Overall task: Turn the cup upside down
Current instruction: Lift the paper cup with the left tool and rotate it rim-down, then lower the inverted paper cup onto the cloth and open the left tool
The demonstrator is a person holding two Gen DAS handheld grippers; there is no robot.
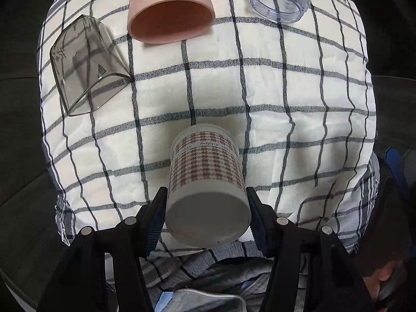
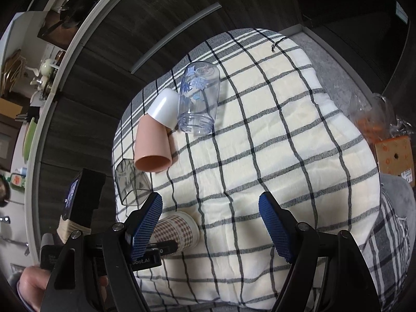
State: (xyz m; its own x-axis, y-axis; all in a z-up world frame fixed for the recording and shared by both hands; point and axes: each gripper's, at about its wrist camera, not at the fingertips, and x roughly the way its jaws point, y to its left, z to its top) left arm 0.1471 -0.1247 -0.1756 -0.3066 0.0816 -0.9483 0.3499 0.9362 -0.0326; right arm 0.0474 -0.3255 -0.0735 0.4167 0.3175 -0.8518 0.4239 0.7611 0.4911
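Observation:
A white cup with a brown houndstooth pattern (image 1: pixel 205 179) lies on its side on the checked cloth (image 1: pixel 286 91), base toward the left wrist camera. My left gripper (image 1: pixel 206 213) is shut on the cup near its base, one pad on each side. In the right wrist view the same cup (image 2: pixel 179 230) shows at lower left, with the left gripper's finger across it. My right gripper (image 2: pixel 210 226) is open and empty, hovering over the cloth to the right of the cup.
Other cups lie on their sides on the cloth: a smoky grey one (image 1: pixel 85 65), a pink one (image 1: pixel 169 10), a clear one with blue print (image 2: pixel 199 98) and a white one (image 2: pixel 163 109). Dark cabinets stand behind; an orange packet (image 2: pixel 392 153) is at right.

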